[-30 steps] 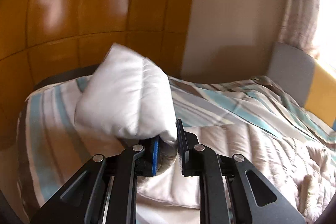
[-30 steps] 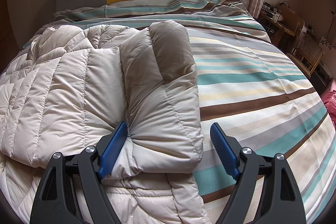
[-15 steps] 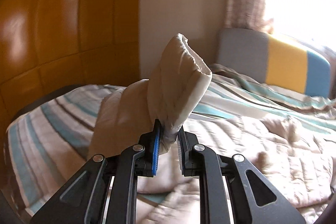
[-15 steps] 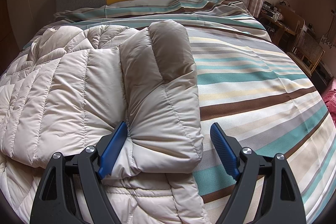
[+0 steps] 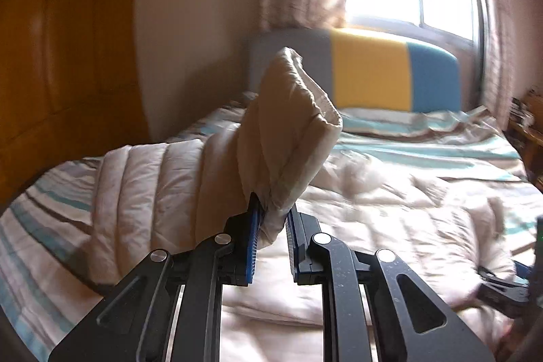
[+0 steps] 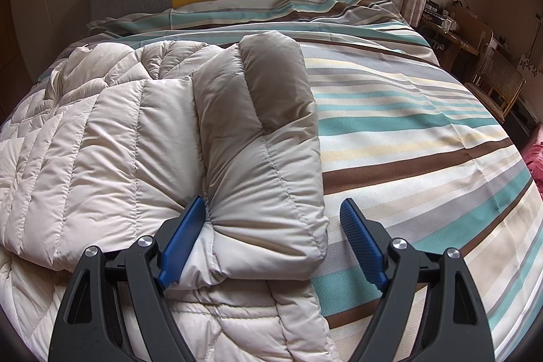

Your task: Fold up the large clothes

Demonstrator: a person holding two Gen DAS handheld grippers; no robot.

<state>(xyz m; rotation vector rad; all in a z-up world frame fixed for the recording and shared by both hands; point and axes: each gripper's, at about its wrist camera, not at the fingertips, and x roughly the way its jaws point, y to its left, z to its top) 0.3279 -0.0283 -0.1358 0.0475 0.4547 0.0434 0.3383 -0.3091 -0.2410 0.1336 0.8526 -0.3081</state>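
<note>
On the left, the left gripper (image 5: 271, 226) has its jaws clenched on the cuff end of a sleeve (image 5: 288, 131) of the cream puffer jacket (image 6: 101, 138), holding it up above the bed (image 6: 424, 131). The jacket lies spread over the striped cover, towards the bed's left side. Further right, the right gripper (image 6: 273, 238) rests with jaws released, wide apart either side of the other sleeve (image 6: 264, 158), which is folded in over the jacket's body.
</note>
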